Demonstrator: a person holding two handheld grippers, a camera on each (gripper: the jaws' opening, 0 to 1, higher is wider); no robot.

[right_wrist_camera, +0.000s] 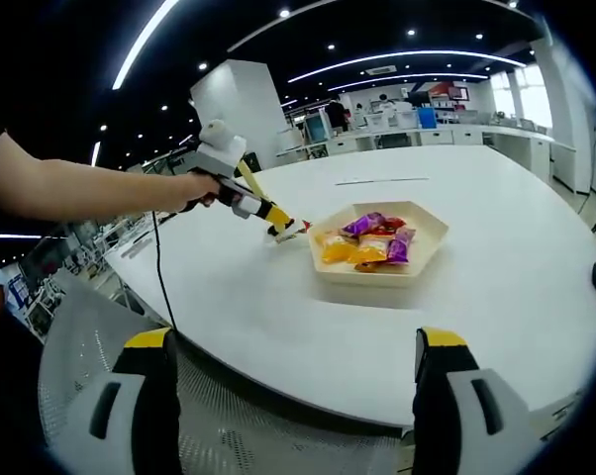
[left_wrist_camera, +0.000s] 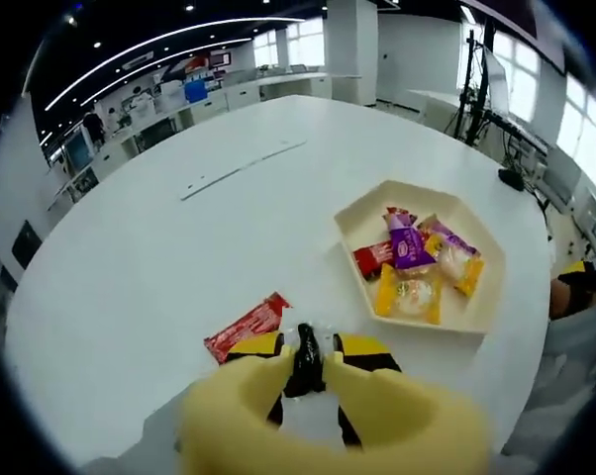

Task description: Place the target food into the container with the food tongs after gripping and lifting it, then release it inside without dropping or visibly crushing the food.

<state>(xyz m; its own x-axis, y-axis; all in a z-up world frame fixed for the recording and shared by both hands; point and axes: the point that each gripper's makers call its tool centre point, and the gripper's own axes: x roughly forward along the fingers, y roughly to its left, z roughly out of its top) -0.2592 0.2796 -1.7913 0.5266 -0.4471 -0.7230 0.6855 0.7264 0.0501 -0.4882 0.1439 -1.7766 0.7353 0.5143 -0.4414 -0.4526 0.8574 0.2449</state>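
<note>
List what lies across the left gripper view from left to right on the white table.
Red snack packet → black tongs between the left gripper jaws → cream hexagonal tray holding wrapped snacks: red packet, purple packet, then yellow packets.

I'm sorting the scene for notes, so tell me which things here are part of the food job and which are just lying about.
Job:
tongs in the left gripper
red packet
tray
snacks
right gripper

Lying about:
chair
cable
desks
</note>
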